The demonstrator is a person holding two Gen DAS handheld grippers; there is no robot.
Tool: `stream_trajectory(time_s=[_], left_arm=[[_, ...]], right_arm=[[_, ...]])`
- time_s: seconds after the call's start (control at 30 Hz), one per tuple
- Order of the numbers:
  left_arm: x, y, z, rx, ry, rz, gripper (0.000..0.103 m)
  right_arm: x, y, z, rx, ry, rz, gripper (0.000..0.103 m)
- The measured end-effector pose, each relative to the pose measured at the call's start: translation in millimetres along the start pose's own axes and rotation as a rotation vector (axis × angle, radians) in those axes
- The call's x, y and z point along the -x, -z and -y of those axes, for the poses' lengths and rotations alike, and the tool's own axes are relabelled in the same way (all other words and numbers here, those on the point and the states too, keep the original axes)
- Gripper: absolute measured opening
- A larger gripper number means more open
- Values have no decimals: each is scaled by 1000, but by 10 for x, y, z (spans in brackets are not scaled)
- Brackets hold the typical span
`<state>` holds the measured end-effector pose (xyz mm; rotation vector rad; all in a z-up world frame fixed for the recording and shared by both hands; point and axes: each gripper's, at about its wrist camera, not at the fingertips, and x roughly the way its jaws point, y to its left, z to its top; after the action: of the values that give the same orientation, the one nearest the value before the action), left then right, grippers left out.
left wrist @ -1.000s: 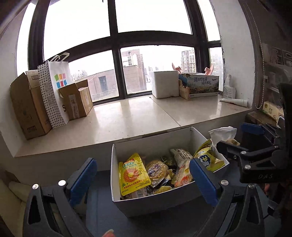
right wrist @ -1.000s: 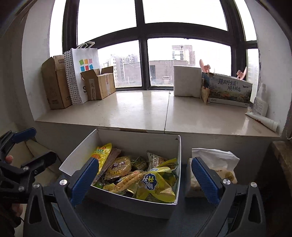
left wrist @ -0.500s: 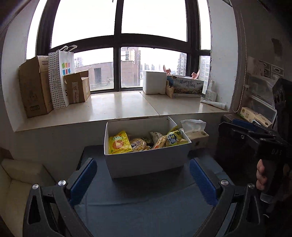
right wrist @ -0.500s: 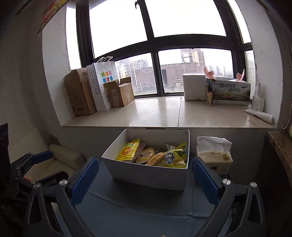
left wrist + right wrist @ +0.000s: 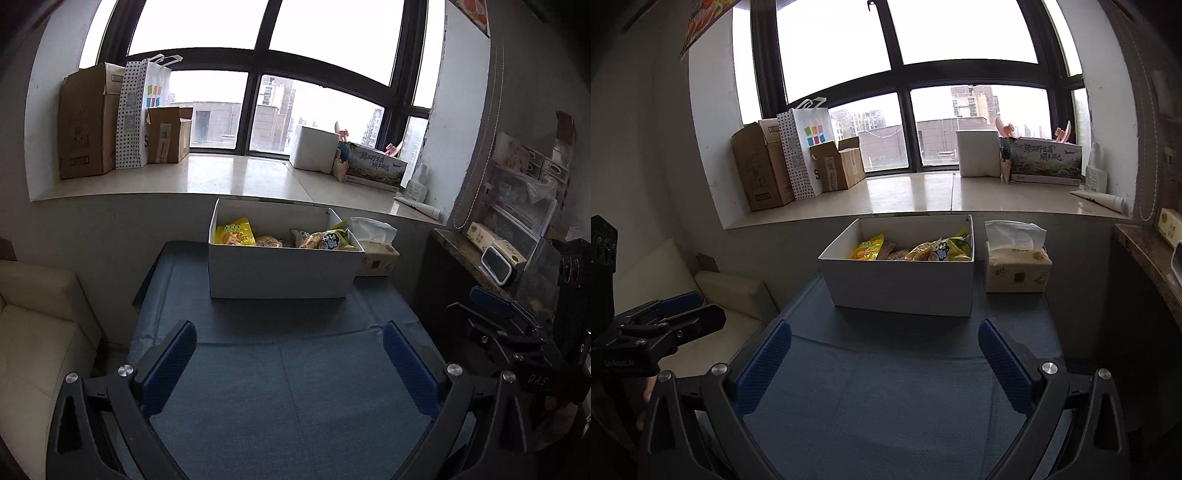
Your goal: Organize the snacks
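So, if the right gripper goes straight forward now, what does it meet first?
Probably the front wall of the white box; the open right gripper points at it over bare blue cloth.

Matt white cardboard box (image 5: 901, 284), glossy plastic snack packets (image 5: 868, 249), blue woven tablecloth (image 5: 886, 406), polished stone sill (image 5: 916, 192).

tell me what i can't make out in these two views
- Snacks low in the white box: both views, front wall hides them.
- Snack packet print: too small.
- Tissue pack: left view, box corner covers part.
- Right tool: left view, frame edge cuts it.
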<state>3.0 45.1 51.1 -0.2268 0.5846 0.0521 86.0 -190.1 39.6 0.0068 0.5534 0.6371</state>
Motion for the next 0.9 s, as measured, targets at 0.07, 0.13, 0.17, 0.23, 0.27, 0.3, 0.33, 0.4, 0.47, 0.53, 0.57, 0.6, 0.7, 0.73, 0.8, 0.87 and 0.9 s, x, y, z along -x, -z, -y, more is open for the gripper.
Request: stream_trajectory(time_s=[0.07, 0.13, 0.17, 0.23, 0.27, 0.3, 0.33, 0.4, 0.47, 0.53, 0.57, 0.6, 0.7, 0.73, 0.8, 0.87, 0.9], left_arm=[[12, -8, 9, -11, 4, 7, 103], [9, -20, 28, -21, -4, 9, 103], [3, -21, 46, -26, -2, 8, 103], [-10, -10, 69, -32, 4, 4, 103], [-18, -7, 82, -37, 7, 2, 103], [-27, -1, 94, -41, 8, 0, 103], [-37, 3, 107, -43, 4, -2, 103], [-53, 9, 124, -49, 2, -5, 103], [-68, 6, 131, -52, 3, -10, 103], [-77, 5, 134, -54, 2, -11, 103], [-80, 5, 137, -54, 2, -12, 103], [-79, 6, 138, -54, 4, -11, 103], [-93, 8, 148, -56, 2, -14, 103], [-98, 13, 149, -60, 3, -16, 103], [-109, 21, 149, -65, -2, -21, 103], [-111, 30, 147, -63, 4, -21, 103], [-111, 31, 144, -62, 6, -21, 103]], right_arm=[[16, 2, -16, 15, -29, -5, 103], [28, -17, -18, 17, -29, -1, 103], [34, -23, -15, 14, -21, 4, 103], [30, -28, -4, 12, -26, 2, 103], [18, -26, 13, 6, -36, -2, 103], [16, -17, 40, -12, -56, -2, 103], [12, -7, 71, -31, -69, -2, 103], [1, 4, 107, -51, -73, -5, 103], [-3, 13, 107, -49, -68, -8, 103], [-10, 17, 100, -46, -72, -10, 103], [-13, 20, 96, -45, -73, -11, 103], [-15, 23, 88, -42, -72, -11, 103], [-23, 32, 70, -32, -71, -15, 103], [-21, 34, 66, -34, -74, -15, 103], [-11, 36, 64, -38, -92, -11, 103], [-16, 42, 63, -36, -90, -15, 103], [-16, 47, 61, -35, -87, -15, 103]])
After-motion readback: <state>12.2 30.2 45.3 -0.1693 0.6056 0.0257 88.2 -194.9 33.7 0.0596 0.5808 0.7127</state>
